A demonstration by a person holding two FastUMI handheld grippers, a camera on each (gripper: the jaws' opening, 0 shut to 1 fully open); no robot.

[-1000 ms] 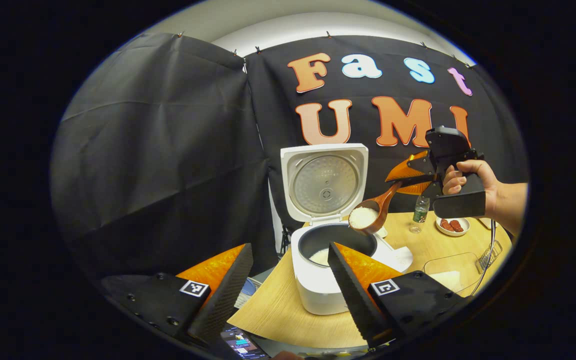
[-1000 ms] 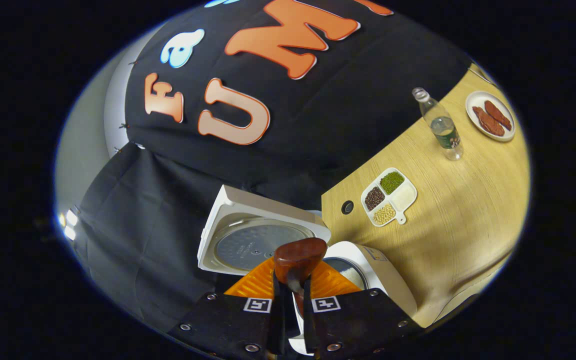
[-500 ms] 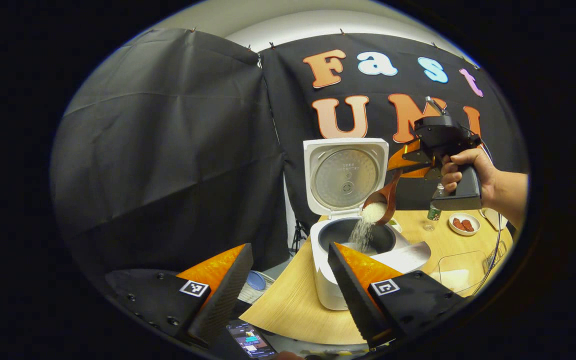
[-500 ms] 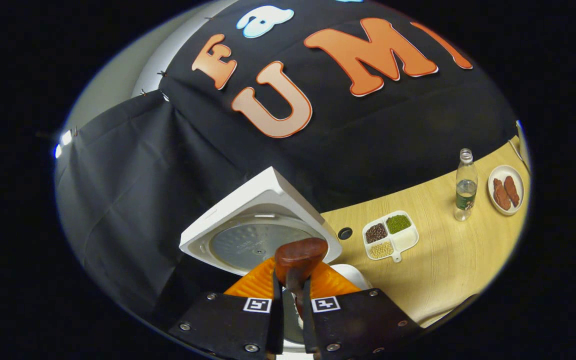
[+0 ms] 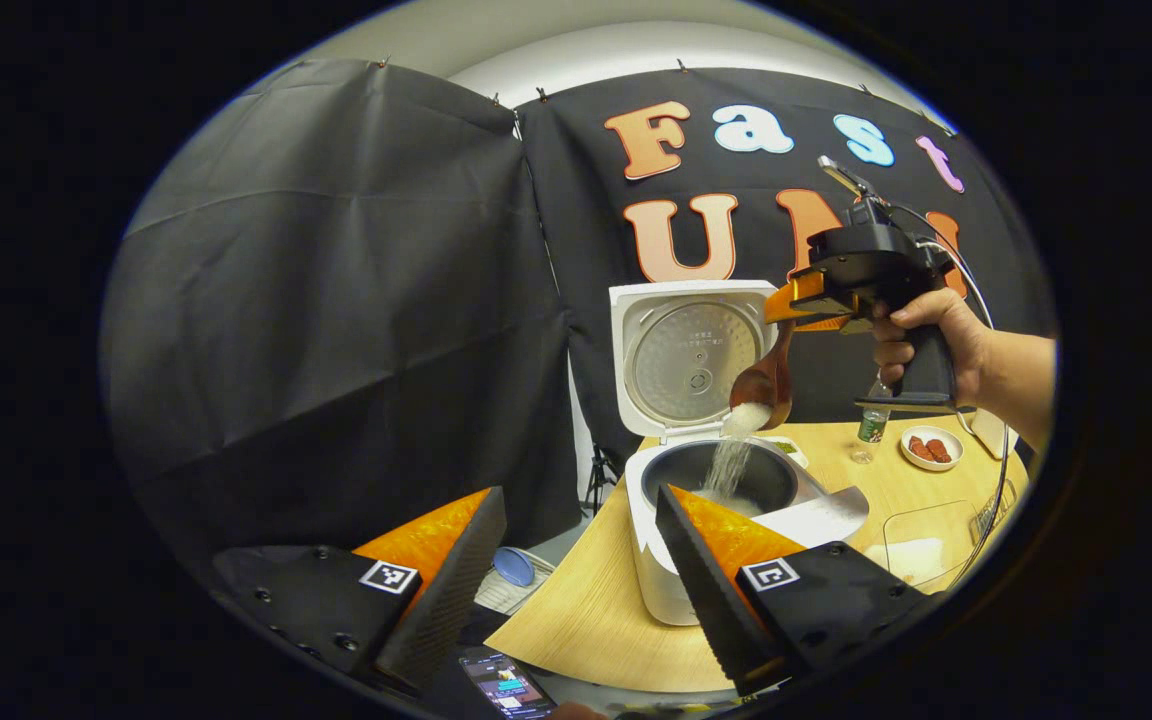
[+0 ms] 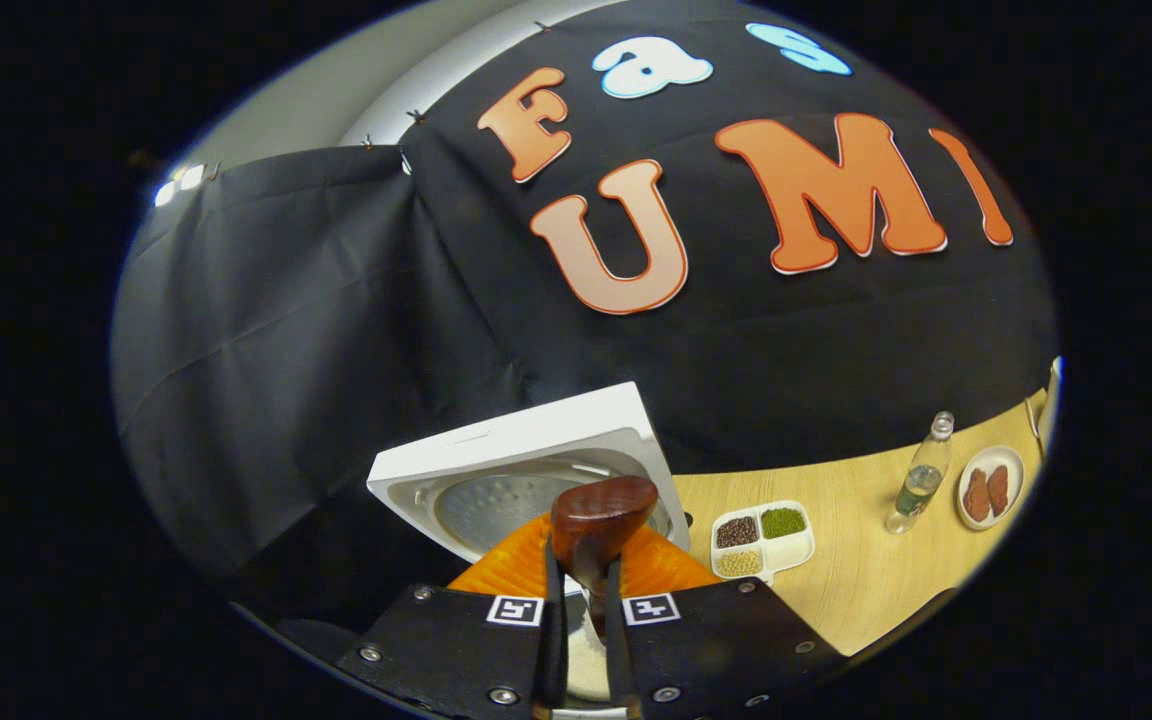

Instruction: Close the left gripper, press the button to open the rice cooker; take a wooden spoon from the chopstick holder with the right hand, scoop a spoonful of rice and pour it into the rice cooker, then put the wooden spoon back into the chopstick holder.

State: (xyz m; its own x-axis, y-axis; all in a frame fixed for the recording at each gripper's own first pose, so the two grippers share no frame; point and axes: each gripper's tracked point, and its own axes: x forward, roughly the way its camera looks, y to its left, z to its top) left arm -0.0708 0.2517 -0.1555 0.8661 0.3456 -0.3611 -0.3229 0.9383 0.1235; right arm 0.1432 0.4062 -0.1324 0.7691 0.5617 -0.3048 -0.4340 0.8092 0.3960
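The white rice cooker stands on the wooden table with its lid raised upright. Above the pot, the wooden spoon is tipped steeply, and white rice streams from its bowl into the pot. My right gripper, held by a hand, is shut on the spoon's handle. In the right gripper view the spoon sticks out between the fingers of the right gripper, over the lid. My left gripper hangs open in front of the cooker, holding nothing.
A clear container with rice sits right of the cooker. Behind it are a bottle and a plate of red pieces. A divided dish of beans lies beside the cooker. A phone lies below the table edge.
The right gripper rose and rolled the spoon over, from level with rice heaped in its bowl to steeply tipped. Rice now pours into the pot. The left gripper stayed open.
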